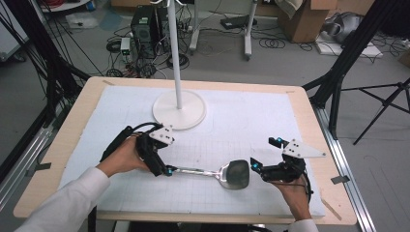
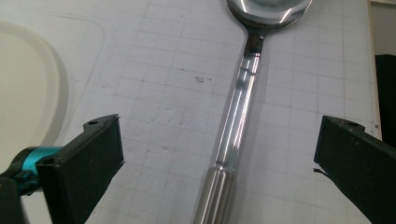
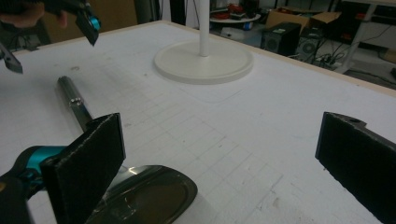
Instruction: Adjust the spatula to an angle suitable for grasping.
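White gridded foam covers a wooden table (image 1: 300, 104) in a cluttered lab, with a white round-based stand (image 1: 179, 109) at the back and a steel ladle (image 1: 227, 172) lying flat near the front edge. The left gripper (image 1: 164, 170) hovers over the ladle's handle with jaws spread wide to either side, while the right gripper (image 1: 255, 166), also spread, sits just beside the bowl. Nothing is gripped yet; the next move likely calls for lowering the left jaws and closing them on the handle.
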`<state>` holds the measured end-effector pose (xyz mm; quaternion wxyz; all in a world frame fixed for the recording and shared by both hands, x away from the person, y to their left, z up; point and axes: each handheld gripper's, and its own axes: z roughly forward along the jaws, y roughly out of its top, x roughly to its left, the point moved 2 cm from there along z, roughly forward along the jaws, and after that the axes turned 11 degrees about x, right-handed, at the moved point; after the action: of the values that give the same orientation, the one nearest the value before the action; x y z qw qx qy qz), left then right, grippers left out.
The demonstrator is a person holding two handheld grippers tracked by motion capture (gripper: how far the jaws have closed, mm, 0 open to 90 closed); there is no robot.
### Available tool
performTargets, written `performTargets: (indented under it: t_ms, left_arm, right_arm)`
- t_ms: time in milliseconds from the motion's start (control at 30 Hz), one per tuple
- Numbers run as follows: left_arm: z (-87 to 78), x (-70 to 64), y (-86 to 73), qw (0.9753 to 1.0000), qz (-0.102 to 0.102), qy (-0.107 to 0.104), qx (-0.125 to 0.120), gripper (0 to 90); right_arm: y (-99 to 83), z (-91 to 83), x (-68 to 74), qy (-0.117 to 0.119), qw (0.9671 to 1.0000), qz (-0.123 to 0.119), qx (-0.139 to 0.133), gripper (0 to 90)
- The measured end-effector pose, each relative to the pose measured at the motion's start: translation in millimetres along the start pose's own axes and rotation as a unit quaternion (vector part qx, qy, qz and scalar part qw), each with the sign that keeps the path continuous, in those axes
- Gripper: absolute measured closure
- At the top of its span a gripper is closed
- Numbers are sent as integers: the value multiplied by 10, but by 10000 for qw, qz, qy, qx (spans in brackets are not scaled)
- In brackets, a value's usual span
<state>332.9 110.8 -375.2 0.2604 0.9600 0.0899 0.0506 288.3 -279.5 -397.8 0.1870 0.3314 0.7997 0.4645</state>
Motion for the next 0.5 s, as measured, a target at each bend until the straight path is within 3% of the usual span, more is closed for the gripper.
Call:
performTargets:
  t_ms: [133, 267, 500]
  left_arm:
    - [-141, 5, -175, 9991, -241, 171, -307, 18]
    - [-296, 18, -347, 9965, -455, 357, -602, 17]
    - [-447, 10, -467, 9935, -590, 544, -808, 18]
  right_arm:
    - [53, 16, 4, 110, 9996, -142, 208, 5]
    - [131, 33, 21, 193, 9989, -268, 344, 5]
    - [234, 60, 32, 324, 9973, -451, 471, 5]
